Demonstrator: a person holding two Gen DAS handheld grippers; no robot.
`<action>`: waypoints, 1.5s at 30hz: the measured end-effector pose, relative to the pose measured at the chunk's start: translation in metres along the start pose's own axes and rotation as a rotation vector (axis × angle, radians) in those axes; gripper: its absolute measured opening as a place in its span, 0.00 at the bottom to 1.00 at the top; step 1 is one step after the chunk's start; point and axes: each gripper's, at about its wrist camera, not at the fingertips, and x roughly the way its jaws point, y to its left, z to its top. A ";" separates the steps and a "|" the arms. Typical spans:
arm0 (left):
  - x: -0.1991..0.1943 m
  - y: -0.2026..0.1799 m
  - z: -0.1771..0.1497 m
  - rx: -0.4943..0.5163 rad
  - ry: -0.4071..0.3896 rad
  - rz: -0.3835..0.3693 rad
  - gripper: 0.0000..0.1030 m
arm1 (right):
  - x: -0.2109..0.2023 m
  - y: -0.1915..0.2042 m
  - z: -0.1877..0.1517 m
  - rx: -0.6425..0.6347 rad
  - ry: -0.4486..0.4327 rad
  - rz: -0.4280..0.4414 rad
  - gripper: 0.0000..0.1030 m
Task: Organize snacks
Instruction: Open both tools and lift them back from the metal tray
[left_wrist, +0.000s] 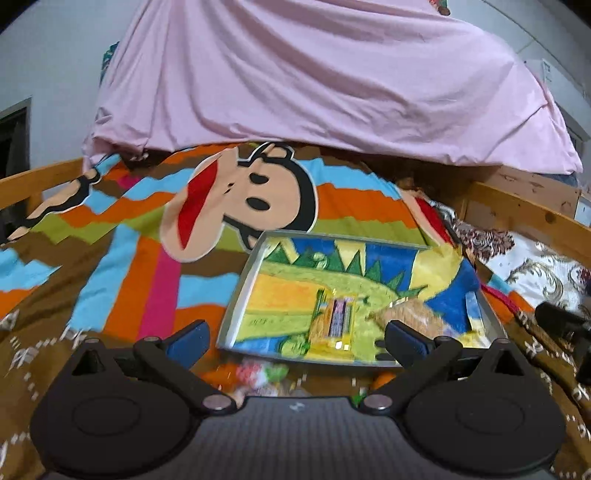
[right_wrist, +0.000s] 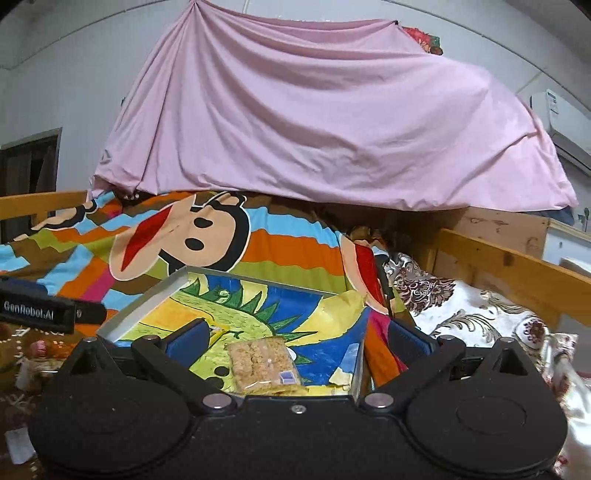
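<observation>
At lower centre, the wide, empty right gripper (right_wrist: 295, 341) hovers over the tray (right_wrist: 144, 301); the equally wide left gripper (left_wrist: 295, 338) probably must fetch loose snacks (left_wrist: 258, 373) next.

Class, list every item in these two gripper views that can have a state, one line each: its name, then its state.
Left gripper: open, holding nothing.
Right gripper: open, holding nothing.
Metal tray: lined with a dinosaur-print towel, resting on the bed.
Rice crisp packet: sealed, lying flat in the tray.
Yellow snack packet: lying in the tray, blurred.
Loose snacks: outside the tray, on the blanket.
Pink sheet: draped over something hidden.
</observation>
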 end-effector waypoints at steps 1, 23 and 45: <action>-0.007 0.000 -0.003 0.000 0.003 0.009 1.00 | -0.006 0.000 0.000 0.000 -0.002 0.002 0.99; -0.093 -0.033 -0.068 0.098 0.132 0.094 1.00 | -0.123 0.007 -0.046 0.034 0.137 0.009 0.99; -0.090 -0.051 -0.117 0.205 0.296 0.068 1.00 | -0.109 0.015 -0.084 -0.019 0.349 0.033 0.99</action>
